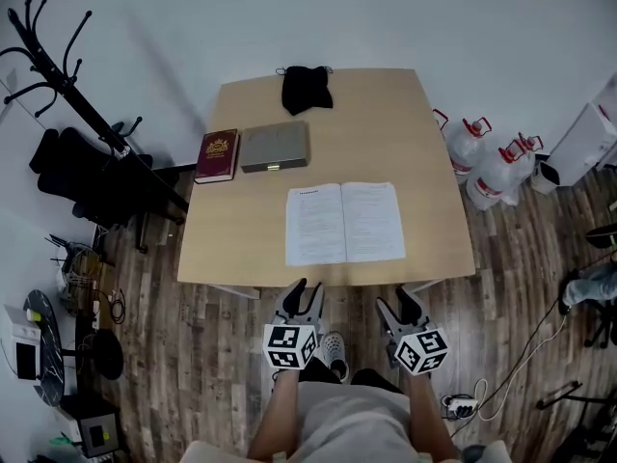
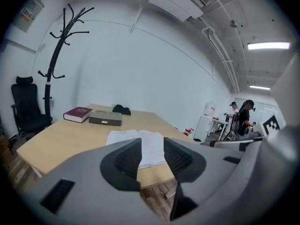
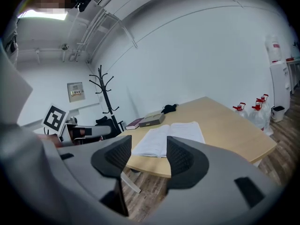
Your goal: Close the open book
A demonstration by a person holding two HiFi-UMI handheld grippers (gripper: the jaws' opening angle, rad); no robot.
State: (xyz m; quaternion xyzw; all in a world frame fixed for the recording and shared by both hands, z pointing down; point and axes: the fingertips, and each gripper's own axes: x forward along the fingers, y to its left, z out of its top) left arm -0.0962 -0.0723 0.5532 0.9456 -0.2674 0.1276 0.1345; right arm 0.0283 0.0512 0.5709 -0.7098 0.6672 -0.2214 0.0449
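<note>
The open book [image 1: 344, 223] is lying flat, pages up, close to the near edge of the desk [image 1: 386, 123], with its spine running from the near edge toward the far one. The closing has not yet begun.

The left hand-held gripper [image 1: 307, 292] and the right hand-held gripper [image 1: 396, 302] are both hovering off the near edge, over the floor and clear of the book. The left one is facing the book's near left corner, the right one its near right corner. In the left gripper view the left hand-held gripper [image 2: 152, 156] is showing its jaws parted with nothing between the pads, only the book [image 2: 123, 136] beyond them. In the right gripper view the right hand-held gripper [image 3: 149, 153] is likewise released and empty, looking onto the book [image 3: 161, 137].

Recommended procedure for the step in hand, the approach:
- Bring one gripper low to an outer page edge, so a jaw can slip beneath the cover and not between loose leaves.
- Steady the opposite half with the other gripper, since the book will probably slide on the smooth desk.
- Swing the lifted half over the spine in one arc.

A red book [image 1: 218, 154], a grey box [image 1: 275, 147] and a black cloth [image 1: 306, 88] are sitting toward the far edge, well apart from the work.
</note>
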